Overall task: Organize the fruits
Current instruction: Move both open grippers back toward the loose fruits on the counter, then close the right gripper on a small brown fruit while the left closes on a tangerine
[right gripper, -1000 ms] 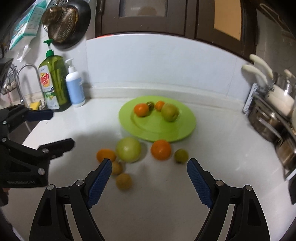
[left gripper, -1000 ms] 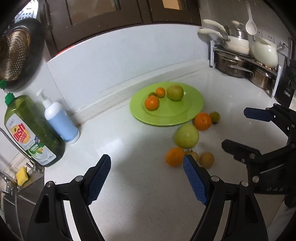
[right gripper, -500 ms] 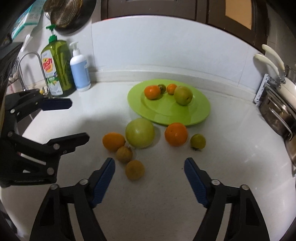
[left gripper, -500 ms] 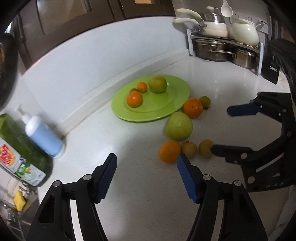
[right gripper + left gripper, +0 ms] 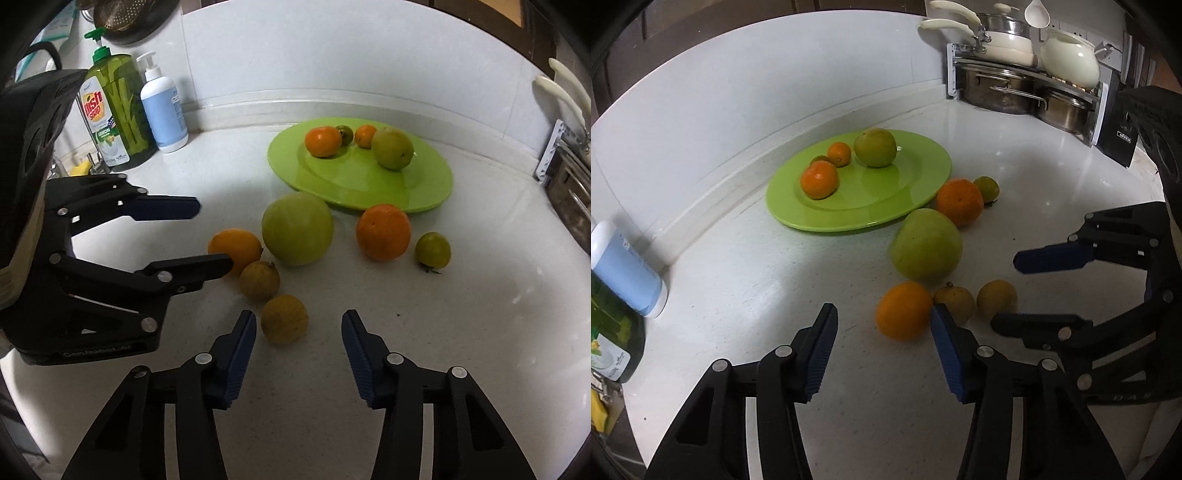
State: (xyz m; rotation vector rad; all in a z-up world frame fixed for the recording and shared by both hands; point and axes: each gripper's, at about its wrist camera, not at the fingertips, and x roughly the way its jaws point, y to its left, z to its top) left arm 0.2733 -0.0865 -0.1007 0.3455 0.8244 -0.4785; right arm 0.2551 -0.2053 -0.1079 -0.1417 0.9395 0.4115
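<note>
A green plate (image 5: pixel 916 173) (image 5: pixel 424 184) holds two oranges, a green apple (image 5: pixel 875 147) and a small dark fruit. Loose on the white counter lie a big green apple (image 5: pixel 925 249) (image 5: pixel 297 229), a large orange (image 5: pixel 959 202) (image 5: pixel 383 232), a small green fruit (image 5: pixel 432 250), an orange (image 5: pixel 903 310) (image 5: pixel 234 249) and two yellow-brown fruits (image 5: pixel 259 280) (image 5: pixel 284 319). My left gripper (image 5: pixel 884 338) is open and empty, just short of the near orange. My right gripper (image 5: pixel 298 338) is open and empty, just short of the nearest yellow-brown fruit.
A dish-soap bottle (image 5: pixel 114 110) and a blue pump bottle (image 5: pixel 162 107) stand at the back left by the sink. A rack with pots and pans (image 5: pixel 1023 74) stands at the back right. The wall runs behind the plate.
Both grippers have moved forward and lower toward the loose fruits. Each stays open. The fruits have not moved.
</note>
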